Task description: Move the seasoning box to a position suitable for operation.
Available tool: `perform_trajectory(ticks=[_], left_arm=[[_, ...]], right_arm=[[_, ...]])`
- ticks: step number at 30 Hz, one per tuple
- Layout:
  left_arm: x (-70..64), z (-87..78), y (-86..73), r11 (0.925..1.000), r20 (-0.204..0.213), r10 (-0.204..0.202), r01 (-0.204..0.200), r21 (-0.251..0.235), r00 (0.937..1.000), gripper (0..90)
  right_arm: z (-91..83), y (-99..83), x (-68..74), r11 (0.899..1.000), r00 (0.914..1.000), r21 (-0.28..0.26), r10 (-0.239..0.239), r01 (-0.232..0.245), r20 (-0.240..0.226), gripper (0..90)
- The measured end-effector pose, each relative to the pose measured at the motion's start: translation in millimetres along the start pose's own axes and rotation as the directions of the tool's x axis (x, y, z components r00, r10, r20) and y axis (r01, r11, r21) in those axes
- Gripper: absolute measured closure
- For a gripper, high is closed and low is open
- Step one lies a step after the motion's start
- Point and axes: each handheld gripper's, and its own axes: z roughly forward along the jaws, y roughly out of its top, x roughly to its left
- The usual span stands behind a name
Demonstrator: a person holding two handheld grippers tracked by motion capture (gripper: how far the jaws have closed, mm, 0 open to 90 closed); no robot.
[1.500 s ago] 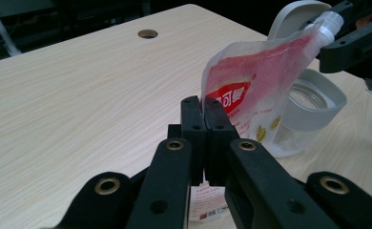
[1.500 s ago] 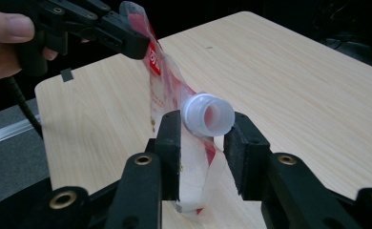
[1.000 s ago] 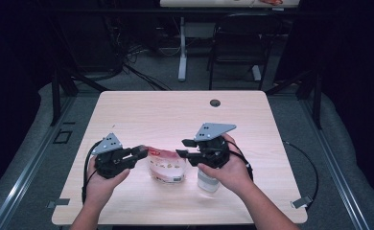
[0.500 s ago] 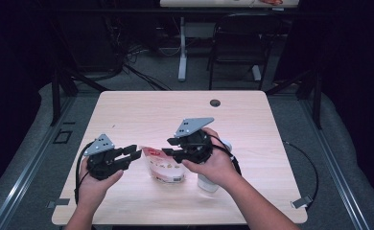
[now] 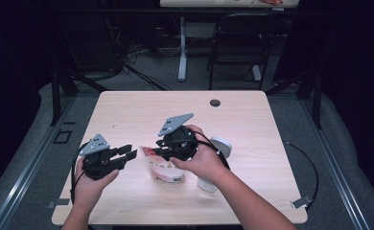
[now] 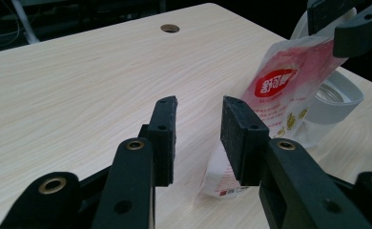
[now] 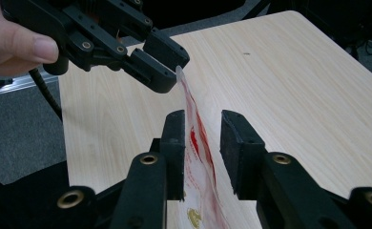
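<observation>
Right gripper view is showing the right gripper [image 7: 201, 143] spread astride the pouch [image 7: 198, 157]; left gripper [image 6: 198, 129], also spread, beside it, should be closing squarely.

My left gripper [image 5: 127, 154] sits at the lower left of the high view, jaws parted and pointing right, my left hand [image 5: 91, 179] wrapped around its body. My right gripper [image 5: 158, 146] is at centre frame, jaws apart and pointing left, with my right hand [image 5: 199, 160] and forearm running in from the bottom right.
</observation>
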Motion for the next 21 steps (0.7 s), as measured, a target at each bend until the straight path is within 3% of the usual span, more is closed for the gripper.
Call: perform_trajectory(ticks=[7, 21], left_arm=[[6.7, -7.0, -1.4, 0.9998, -0.018, -0.014, 0.014, -0.012, 0.9997, 66.7], [10.8, -10.7, -2.2, 0.9993, -0.030, -0.028, 0.027, -0.026, 0.9992, 66.6]], right_arm=[[9.6, 7.1, -0.9, 1.000, 1.0000, 0.027, 0.004, -0.003, -0.005, 73.4], [30.9, 22.7, 6.6, 0.993, 0.9993, 0.110, -0.038, 0.038, -0.004, 74.3]])
